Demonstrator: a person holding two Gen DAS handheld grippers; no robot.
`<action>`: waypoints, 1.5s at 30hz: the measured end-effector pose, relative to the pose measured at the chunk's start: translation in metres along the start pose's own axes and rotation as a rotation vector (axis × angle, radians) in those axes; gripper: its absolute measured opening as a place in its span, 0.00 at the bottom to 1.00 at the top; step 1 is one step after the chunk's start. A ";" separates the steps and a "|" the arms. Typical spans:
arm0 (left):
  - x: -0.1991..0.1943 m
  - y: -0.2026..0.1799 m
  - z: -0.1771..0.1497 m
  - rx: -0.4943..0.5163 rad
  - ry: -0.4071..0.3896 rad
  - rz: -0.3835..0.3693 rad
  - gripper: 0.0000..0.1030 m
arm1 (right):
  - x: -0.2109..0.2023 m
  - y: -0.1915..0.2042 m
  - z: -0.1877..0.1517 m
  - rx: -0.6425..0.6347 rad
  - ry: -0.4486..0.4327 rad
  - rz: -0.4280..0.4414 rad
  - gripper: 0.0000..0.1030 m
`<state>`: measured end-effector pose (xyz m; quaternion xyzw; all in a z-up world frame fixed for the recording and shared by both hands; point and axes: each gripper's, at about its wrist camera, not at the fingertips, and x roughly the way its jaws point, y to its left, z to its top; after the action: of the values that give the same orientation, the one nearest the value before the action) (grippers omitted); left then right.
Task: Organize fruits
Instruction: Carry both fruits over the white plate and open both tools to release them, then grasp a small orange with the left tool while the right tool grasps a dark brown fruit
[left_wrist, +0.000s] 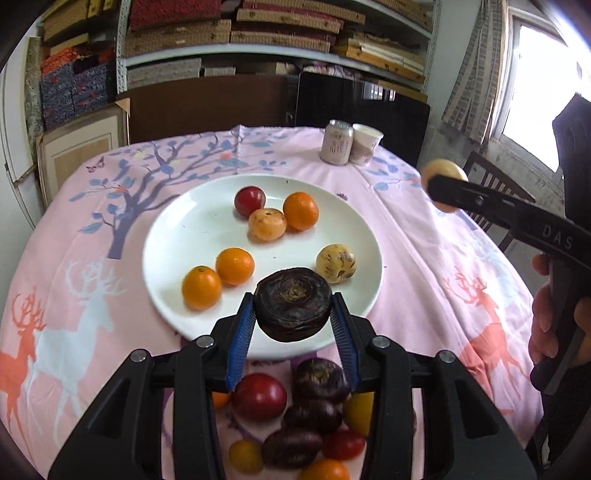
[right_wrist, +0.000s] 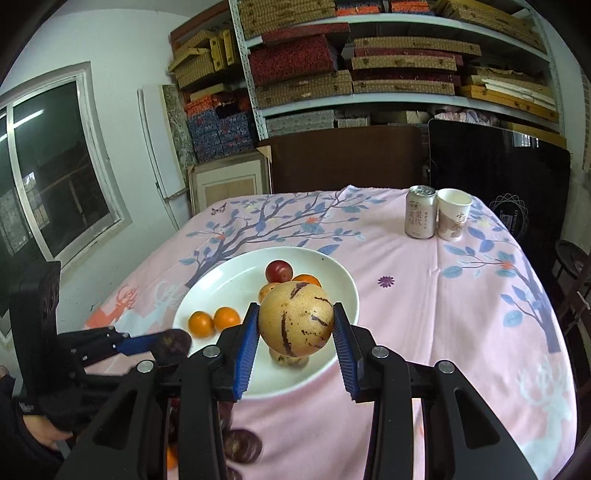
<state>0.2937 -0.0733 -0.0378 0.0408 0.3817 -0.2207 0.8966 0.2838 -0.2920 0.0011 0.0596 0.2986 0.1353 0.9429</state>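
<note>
On the white plate (left_wrist: 173, 236) lie three oranges, one red fruit, one pale orange fruit and one yellow purple-streaked fruit. The left gripper (left_wrist: 293, 314) pinches a dark, wrinkled purple fruit (left_wrist: 292, 302) above the plate's near rim. The right gripper (right_wrist: 295, 325) clamps a second yellow, purple-streaked fruit (right_wrist: 295, 317) over the plate
</note>
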 end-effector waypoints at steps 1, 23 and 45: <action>0.009 0.001 0.002 -0.005 0.016 -0.001 0.39 | 0.009 0.001 0.001 0.003 0.014 0.001 0.38; -0.054 0.020 -0.026 -0.079 -0.087 -0.005 0.73 | -0.009 0.013 -0.019 0.010 0.039 0.006 0.58; -0.068 0.011 -0.143 -0.042 0.036 0.008 0.74 | -0.015 0.071 -0.144 -0.103 0.281 0.089 0.59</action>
<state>0.1615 -0.0042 -0.0917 0.0276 0.4022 -0.2082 0.8911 0.1728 -0.2238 -0.0946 0.0048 0.4175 0.1990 0.8866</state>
